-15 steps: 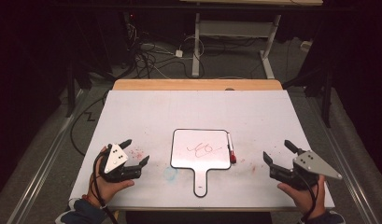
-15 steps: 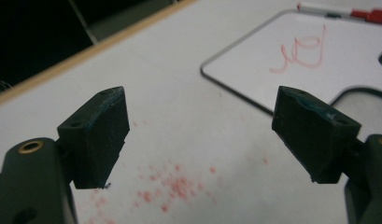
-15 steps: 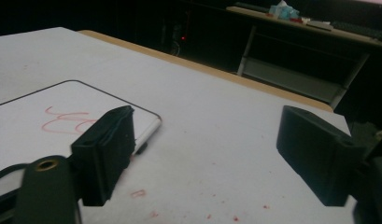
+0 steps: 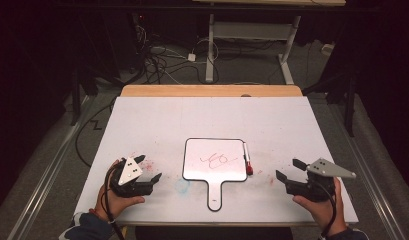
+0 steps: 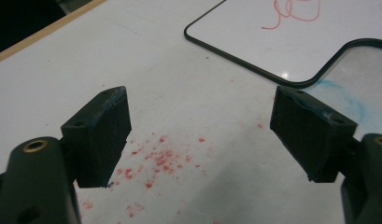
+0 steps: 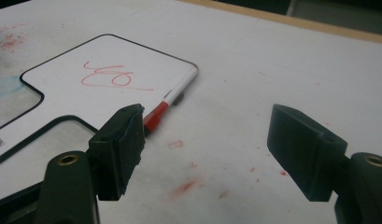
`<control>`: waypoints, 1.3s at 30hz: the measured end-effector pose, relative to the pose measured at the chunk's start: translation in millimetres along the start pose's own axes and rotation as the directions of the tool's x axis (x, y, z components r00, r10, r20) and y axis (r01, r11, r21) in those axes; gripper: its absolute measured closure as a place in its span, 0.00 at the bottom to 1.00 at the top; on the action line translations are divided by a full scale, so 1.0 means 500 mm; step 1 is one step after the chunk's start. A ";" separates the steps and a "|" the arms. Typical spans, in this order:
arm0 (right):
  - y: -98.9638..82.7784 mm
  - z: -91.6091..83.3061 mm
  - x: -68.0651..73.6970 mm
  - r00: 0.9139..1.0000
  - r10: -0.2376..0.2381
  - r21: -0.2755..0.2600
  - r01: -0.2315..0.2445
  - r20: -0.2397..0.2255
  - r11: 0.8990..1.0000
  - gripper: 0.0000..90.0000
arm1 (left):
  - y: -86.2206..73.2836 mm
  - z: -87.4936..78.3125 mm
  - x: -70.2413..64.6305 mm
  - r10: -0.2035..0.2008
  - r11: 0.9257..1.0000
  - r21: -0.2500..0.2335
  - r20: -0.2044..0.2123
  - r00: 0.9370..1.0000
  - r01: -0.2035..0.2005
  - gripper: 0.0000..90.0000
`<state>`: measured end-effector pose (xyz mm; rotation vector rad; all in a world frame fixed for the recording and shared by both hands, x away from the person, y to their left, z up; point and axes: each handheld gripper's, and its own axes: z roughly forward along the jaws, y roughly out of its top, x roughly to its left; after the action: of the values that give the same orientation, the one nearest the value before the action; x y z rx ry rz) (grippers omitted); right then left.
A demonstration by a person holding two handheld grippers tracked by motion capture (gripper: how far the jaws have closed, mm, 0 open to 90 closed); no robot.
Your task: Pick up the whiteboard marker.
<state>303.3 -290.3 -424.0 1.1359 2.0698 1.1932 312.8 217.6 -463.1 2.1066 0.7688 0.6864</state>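
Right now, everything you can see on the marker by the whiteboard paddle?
The marker is a slim pen with a white barrel and a red cap, plastic by the look. It lies flat along the right edge of the small handled whiteboard, cap end toward the person. In the right gripper view it rests against the board's black rim, on the white table; whether it overlaps the rim I cannot tell. Red scribble is on the board. Nothing grips the marker.

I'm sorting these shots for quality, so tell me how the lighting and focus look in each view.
High view: table evenly lit, surroundings dark, whiteboard scribble soft. Left gripper view: a small glare spot on the whiteboard rim, jaws slightly soft. Right gripper view: marker fairly clear, near jaws blurred.
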 end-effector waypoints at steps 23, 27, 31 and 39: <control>0.106 0.282 0.000 0.987 0.136 0.352 -0.097 -0.089 0.931 0.54 | -0.011 -0.003 -0.007 0.034 0.998 0.057 -0.002 0.999 -0.034 0.22; 0.105 0.298 -0.004 0.987 0.147 0.372 -0.111 -0.068 0.922 0.55 | -0.013 -0.004 -0.008 0.040 0.997 0.068 -0.003 0.999 -0.039 0.22; 0.099 0.311 -0.010 0.983 0.170 0.389 -0.128 -0.075 0.912 0.59 | -0.014 -0.003 -0.012 0.067 0.993 0.095 -0.010 0.998 -0.065 0.24; 0.097 0.323 -0.012 0.979 0.182 0.388 -0.134 -0.090 0.912 0.74 | -0.013 0.003 -0.013 0.068 0.992 0.108 0.000 0.998 -0.068 0.24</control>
<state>445.6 -208.0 -462.4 1.4622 2.4166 0.9756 307.5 215.7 -470.6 2.2392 0.7546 0.6991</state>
